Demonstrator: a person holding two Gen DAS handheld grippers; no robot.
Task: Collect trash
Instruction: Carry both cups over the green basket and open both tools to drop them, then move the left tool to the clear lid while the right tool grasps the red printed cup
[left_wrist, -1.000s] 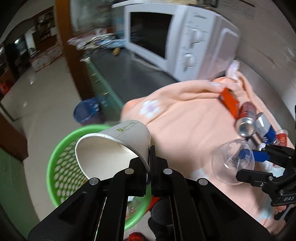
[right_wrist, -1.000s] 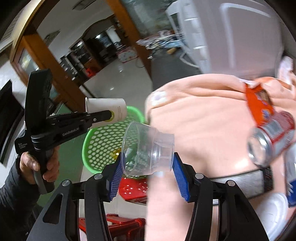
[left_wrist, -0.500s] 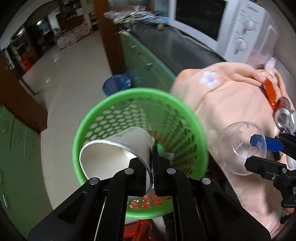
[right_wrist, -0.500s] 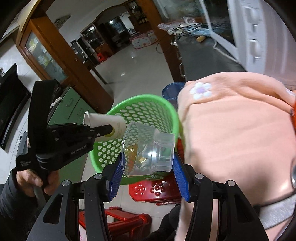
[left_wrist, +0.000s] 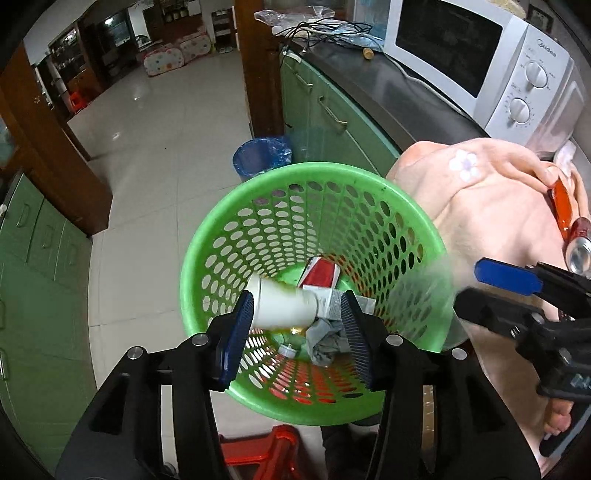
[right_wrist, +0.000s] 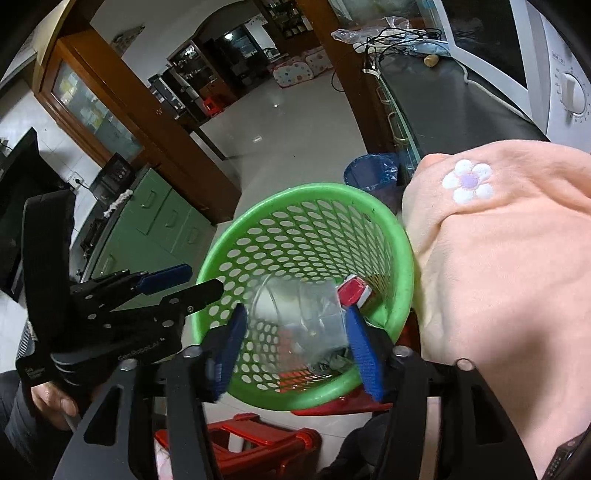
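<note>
Both grippers are hanging over the green perforated basket (left_wrist: 258, 221) with jaws that have just been opening: your left gripper (left_wrist: 295, 332) is standing about half spread with nothing pressed between its blue pads, and the white paper cup (left_wrist: 284, 306) is already lying on its side among the trash below. Your right gripper (right_wrist: 295, 343) is parting too, and the clear plastic cup (right_wrist: 295, 317), blurred, is dropping between its pads and no longer looks clamped. You are doing well to keep both hands inside the rim until that cup is settling, then be lifting straight up so no finger is catching the near wall. The basket is sitting on a red stool (right_wrist: 251, 439) just left of the peach cloth (right_wrist: 498, 277); a red-and-white carton (left_wrist: 321, 273) and crumpled grey wrapper (left_wrist: 325, 339) are lying inside.
</note>
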